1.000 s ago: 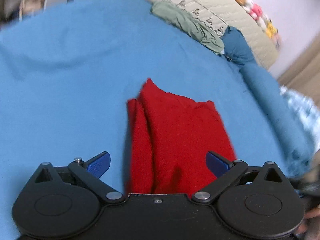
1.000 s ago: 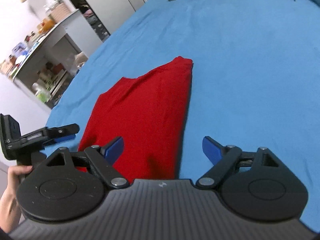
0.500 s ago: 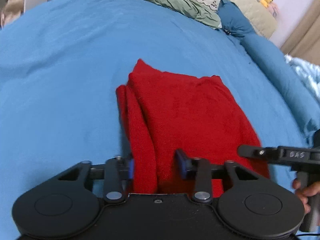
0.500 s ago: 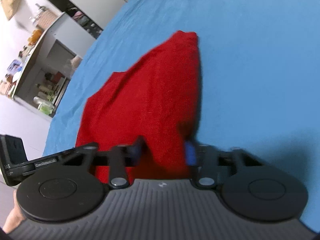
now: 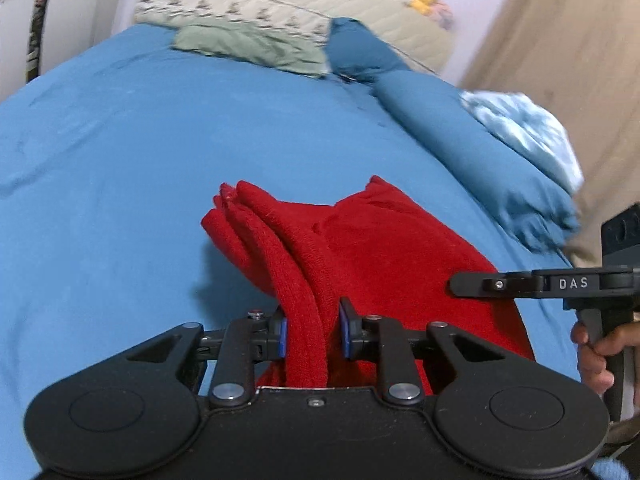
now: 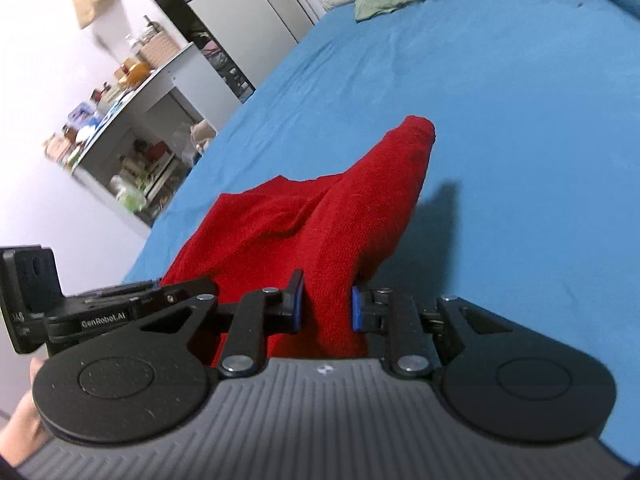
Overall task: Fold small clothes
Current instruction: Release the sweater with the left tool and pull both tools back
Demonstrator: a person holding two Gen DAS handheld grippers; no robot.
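Observation:
A red knit garment [image 5: 384, 248] lies partly folded on the blue bedsheet [image 5: 120, 184]. My left gripper [image 5: 312, 334] is shut on its near left edge and holds that edge up off the bed. My right gripper [image 6: 326, 308] is shut on the near right edge of the red garment [image 6: 320, 224], also raised. The far end of the garment still rests on the bedsheet [image 6: 520, 120]. The right gripper shows at the right of the left wrist view [image 5: 460, 285], and the left gripper at the left of the right wrist view [image 6: 160, 300].
A green cloth [image 5: 248, 46] and a quilted cream cover [image 5: 280, 0] lie at the head of the bed. A dark blue bolster [image 5: 460, 140] and a pale blue blanket [image 5: 528, 128] lie along the right. A cluttered shelf unit [image 6: 120, 128] stands beside the bed.
Both grippers went from open above the garment to shut on its near edge. They have lifted that edge, so the cloth now rises and bunches toward the cameras.

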